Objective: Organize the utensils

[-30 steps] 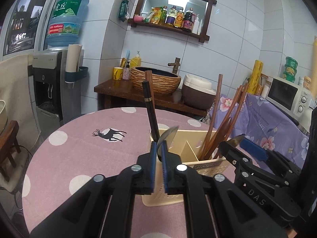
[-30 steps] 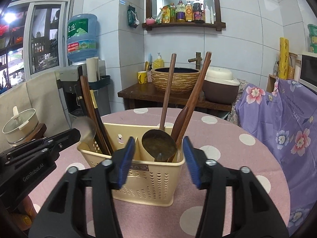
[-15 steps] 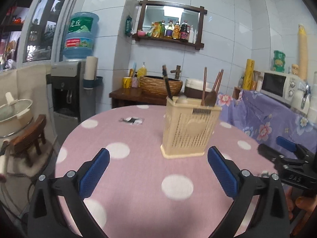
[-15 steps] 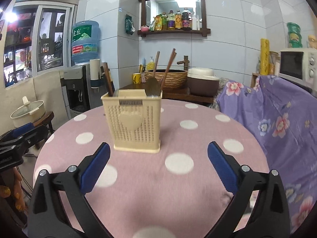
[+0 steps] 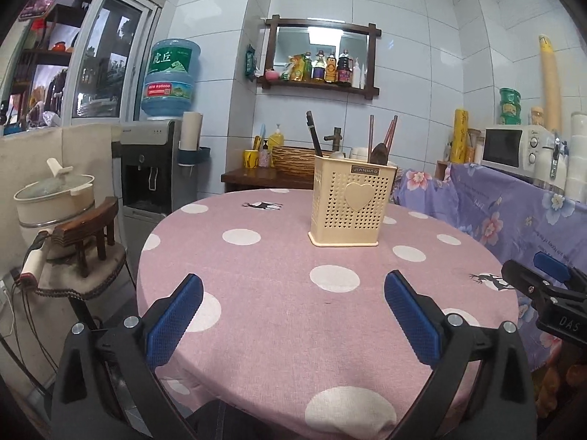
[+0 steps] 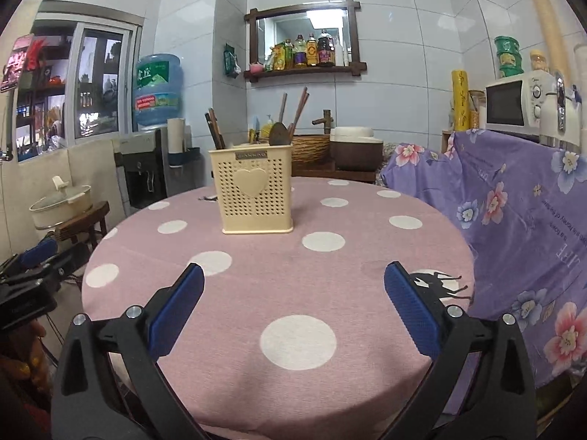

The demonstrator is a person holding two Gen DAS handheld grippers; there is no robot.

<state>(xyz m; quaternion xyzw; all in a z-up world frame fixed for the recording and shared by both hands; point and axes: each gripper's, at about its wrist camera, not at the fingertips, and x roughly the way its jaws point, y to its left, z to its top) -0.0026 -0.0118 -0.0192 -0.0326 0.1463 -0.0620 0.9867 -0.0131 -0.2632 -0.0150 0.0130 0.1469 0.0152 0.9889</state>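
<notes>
A cream perforated utensil holder (image 5: 350,201) with a heart on its front stands upright on the round pink polka-dot table (image 5: 279,293); it also shows in the right wrist view (image 6: 255,190). Dark chopsticks (image 5: 314,132), wooden-handled spoons (image 5: 381,139) and a metal spoon stand inside it. My left gripper (image 5: 291,317) is open and empty, low over the table's near edge, well back from the holder. My right gripper (image 6: 293,310) is open and empty, also back at the near edge. The right gripper shows at the right edge of the left wrist view (image 5: 550,289).
A water dispenser (image 5: 154,161) and a stool with a pot (image 5: 55,198) stand left of the table. A purple floral cloth (image 6: 513,201) covers the counter at the right, with a microwave (image 6: 513,101) on it. A wooden side table with a woven basin (image 5: 293,157) stands behind.
Both grippers pulled back from the holder to the table's near edge and opened wide. The left gripper let go of the metal spoon, which stays in the holder.
</notes>
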